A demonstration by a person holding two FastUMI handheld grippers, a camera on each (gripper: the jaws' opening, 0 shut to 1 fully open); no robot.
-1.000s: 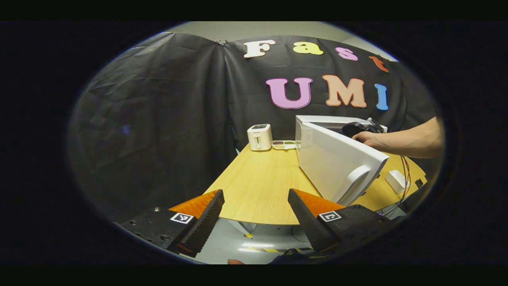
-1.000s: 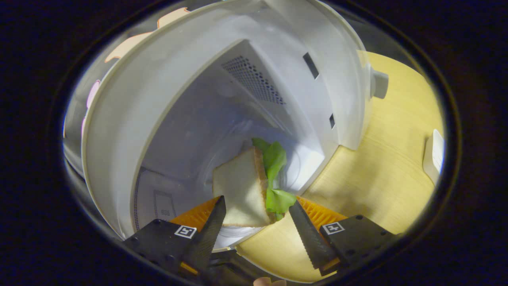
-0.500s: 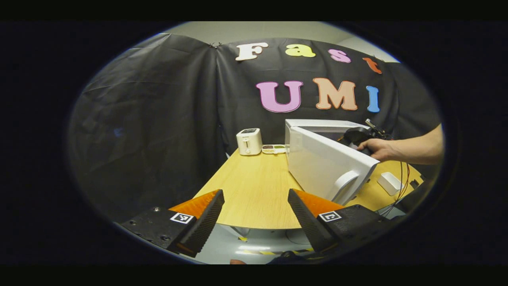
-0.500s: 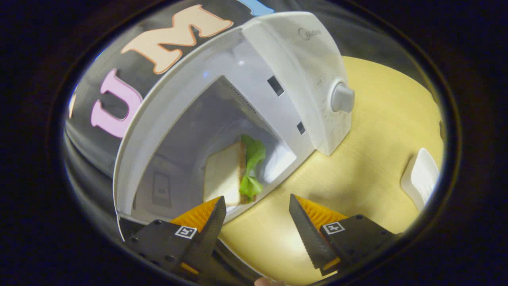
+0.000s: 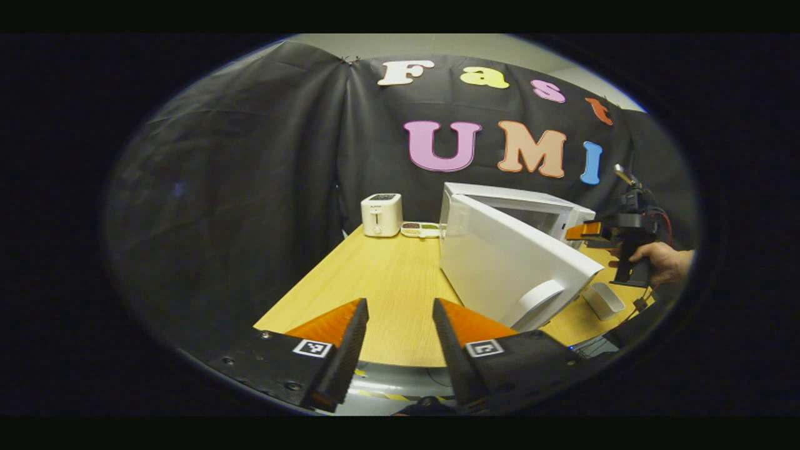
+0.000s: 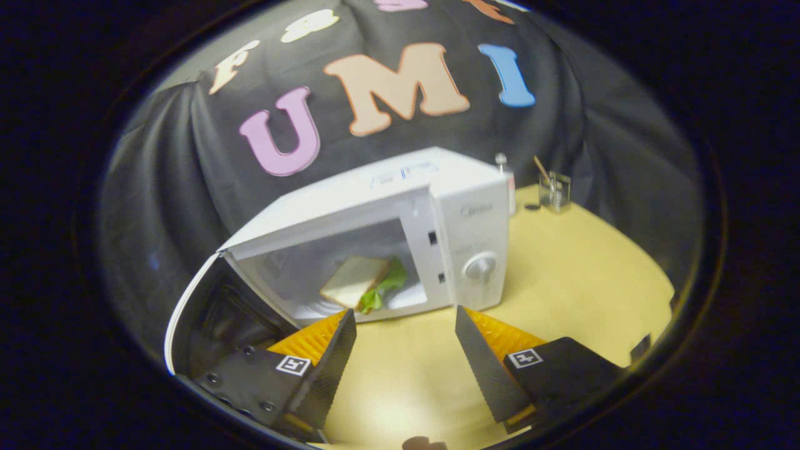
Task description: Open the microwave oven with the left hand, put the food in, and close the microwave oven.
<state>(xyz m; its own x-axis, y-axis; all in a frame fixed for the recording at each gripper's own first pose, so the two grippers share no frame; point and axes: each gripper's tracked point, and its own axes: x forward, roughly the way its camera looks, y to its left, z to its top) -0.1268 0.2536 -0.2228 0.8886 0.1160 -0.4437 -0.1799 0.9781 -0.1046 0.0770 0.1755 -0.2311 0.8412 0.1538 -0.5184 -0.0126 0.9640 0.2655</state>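
sandwich (image 6: 365,284) now lies inside the open microwave oven (image 6: 406,206), on the cavity floor, and the right tool (image 6: 405,340) has backed well away from it: a second ago its fingers framed the bread right inside the cavity, half a second ago they were at the opening, and now the whole oven is seen from a distance with bare surface (image 6: 581,281) between. its fingers stand apart with nothing between them, so the food is released. in the left gripper view the right tool (image 5: 587,231), held in a hand (image 5: 656,262), has come out from behind the door (image 5: 512,262) and sits to the side of the oven. the left tool (image 5: 400,340) has its fingers spread with nothing held, though the gap looks a little narrower than a second ago; it hovers near the front edge of the surface, short of the door. so the placing step looks done, and what is left is closing: the door swings wide toward the left tool, its curved handle (image 5: 540,294) on the near end. the sandwich is a slice of pale bread with a brown crust, lying flat at a slant, with green lettuce spilling from its right edge. it looks clear of the opening, so the door should not catch it. a toaster (image 5: 381,214) and a small tray (image 5: 422,229) stand at the far end of the surface.
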